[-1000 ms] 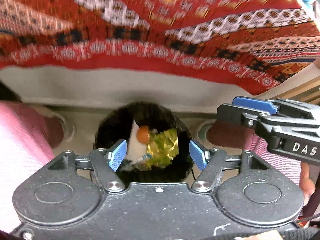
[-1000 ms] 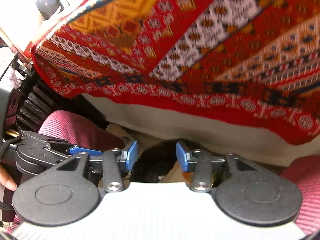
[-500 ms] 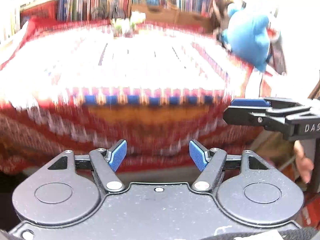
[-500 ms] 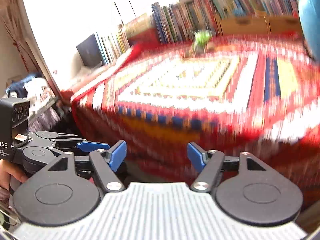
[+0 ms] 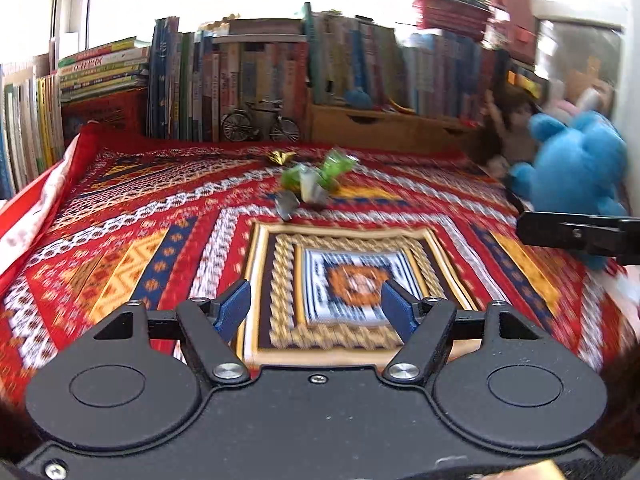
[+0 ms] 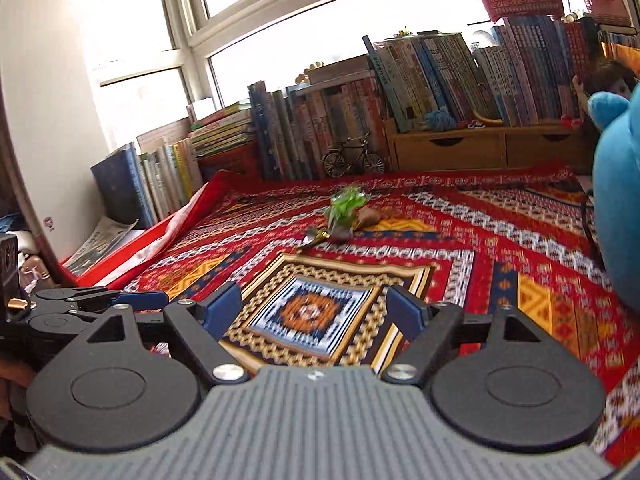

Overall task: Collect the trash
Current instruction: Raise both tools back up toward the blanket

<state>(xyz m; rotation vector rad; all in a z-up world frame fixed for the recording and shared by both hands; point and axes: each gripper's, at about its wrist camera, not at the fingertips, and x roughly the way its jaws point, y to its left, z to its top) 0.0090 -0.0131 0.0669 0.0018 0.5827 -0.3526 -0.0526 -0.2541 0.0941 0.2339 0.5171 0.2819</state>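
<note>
Only crumpled wrappers [image 5: 316,180] lie loose on the patterned cloth [image 5: 140,240].

Trash: crumpled green wrappers [image 5: 320,172] lie clustered at upper centre of the frame; a grey scrap [image 5: 287,205] lies just in front, a gold foil piece [image 5: 281,156] behind; edges blurred.

— What is the cloth [image 5: 168,240] like?
— Woven, matt, a bit rough. The green wrappers [image 5: 320,172] look like shiny, crinkly plastic (a gold foil one [image 5: 282,157] sits behind).
— And the blue toy [image 5: 572,168]?
— Soft and fuzzy. The drawers [image 6: 472,146] are smooth wood, the little bike [image 6: 354,158] thin metal.
</note>
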